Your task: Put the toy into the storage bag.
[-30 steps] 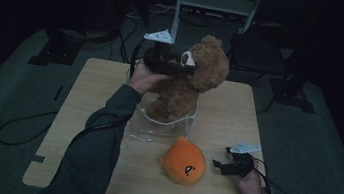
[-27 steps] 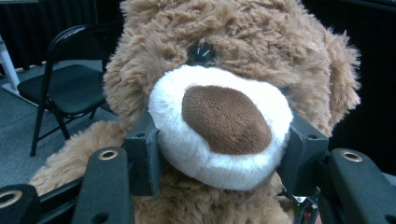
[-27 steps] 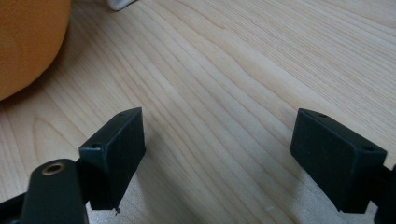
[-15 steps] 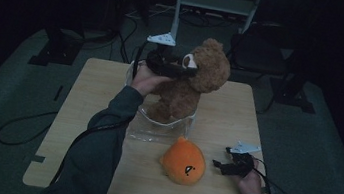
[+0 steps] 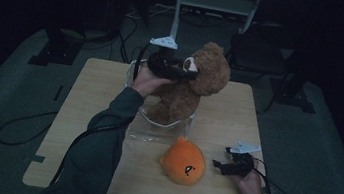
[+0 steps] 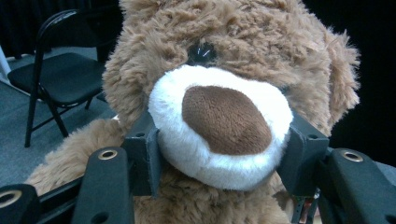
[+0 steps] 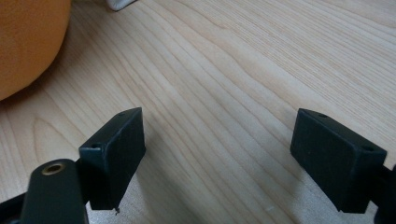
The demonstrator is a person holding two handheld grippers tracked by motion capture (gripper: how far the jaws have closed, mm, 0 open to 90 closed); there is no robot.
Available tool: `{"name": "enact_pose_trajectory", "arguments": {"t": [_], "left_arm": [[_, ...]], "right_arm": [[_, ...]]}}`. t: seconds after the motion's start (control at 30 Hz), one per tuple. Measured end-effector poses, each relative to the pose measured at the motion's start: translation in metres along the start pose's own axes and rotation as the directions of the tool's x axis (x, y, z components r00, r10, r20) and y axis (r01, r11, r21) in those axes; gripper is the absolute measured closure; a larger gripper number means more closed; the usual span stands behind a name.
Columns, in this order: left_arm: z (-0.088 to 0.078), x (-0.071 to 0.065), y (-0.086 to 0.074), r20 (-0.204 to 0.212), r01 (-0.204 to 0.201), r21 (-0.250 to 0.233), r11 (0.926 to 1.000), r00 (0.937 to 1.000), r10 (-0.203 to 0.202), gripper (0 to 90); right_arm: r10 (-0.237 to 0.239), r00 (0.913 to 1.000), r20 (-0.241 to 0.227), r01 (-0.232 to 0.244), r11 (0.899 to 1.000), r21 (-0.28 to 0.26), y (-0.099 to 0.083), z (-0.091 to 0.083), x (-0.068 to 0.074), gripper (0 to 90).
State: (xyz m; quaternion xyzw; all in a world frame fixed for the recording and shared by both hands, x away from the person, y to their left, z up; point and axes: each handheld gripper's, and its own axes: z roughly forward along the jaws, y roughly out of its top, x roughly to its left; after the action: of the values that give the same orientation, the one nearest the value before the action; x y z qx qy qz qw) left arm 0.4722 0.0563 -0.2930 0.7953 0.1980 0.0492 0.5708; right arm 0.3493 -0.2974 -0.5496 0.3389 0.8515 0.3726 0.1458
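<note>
1. Pinching one white muzzle (image 6: 219, 135) between its two black jaws, your left gripper (image 5: 171, 67) held the brown teddy bear (image 5: 191, 87) by the face; each pad pressed into the plush, one on either side of the brown nose.
2. You had that single bear upright, its lower body down inside the one clear plastic container (image 5: 158, 125) that stood at the middle of the table (image 5: 94, 97), its head well above the rim.
3. Your left hand (image 5: 146, 79) wrapped the gripper from behind, and one grey three-cornered plate sat on top of it.
4. Your right gripper (image 5: 227, 166) rested low at the near right part of the table with its two jaws spread wide and only bare wood grain between them.
5. You could count one orange plush toy (image 5: 183, 160), round, lying on the table just beside the container's near wall and near the right gripper; its edge showed at the upper left of the right gripper view (image 7: 25, 42).
6. Counted outward, you had two soft toys, one container, two grippers and one table.
7. Behind the bear, one black folding chair (image 6: 56, 70) stood on the grey floor.
</note>
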Motion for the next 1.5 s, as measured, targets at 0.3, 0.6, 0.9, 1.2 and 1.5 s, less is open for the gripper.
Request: {"name": "enact_pose_trajectory", "arguments": {"t": [0.3, 0.6, 0.9, 1.2, 1.5], "left_arm": [[0.002, 0.001, -0.004, 0.002, 0.003, 0.018, 0.9998, 1.0, -0.004, 42.0], [0.002, 0.003, -0.008, 0.002, 0.007, 0.033, 0.9994, 1.0, -0.007, 41.8], [0.002, 0.003, -0.011, 0.003, 0.007, 0.047, 0.9989, 1.0, -0.007, 41.6], [0.003, 0.006, -0.017, 0.0, 0.013, 0.082, 0.9965, 0.9999, -0.013, 41.1], [0.003, 0.008, -0.021, -0.006, 0.014, 0.106, 0.9942, 0.9999, -0.013, 40.9]], "right_arm": [[0.0, 1.0, 0.0, 0.0, 1.0, 0.0, 0.0, 0.0, 0.0, 17.0], [-0.001, 1.0, 0.0, 0.001, 1.0, 0.0, 0.0, 0.0, 0.0, 17.0], [-0.001, 1.0, 0.0, 0.001, 1.0, 0.0, 0.0, 0.0, 0.0, 17.0], [-0.001, 1.0, 0.0, 0.001, 1.0, 0.0, 0.0, 0.0, 0.0, 17.0], [0.0, 1.0, 0.0, 0.0, 1.0, 0.001, 0.0, 0.0, 0.0, 17.1]]}}
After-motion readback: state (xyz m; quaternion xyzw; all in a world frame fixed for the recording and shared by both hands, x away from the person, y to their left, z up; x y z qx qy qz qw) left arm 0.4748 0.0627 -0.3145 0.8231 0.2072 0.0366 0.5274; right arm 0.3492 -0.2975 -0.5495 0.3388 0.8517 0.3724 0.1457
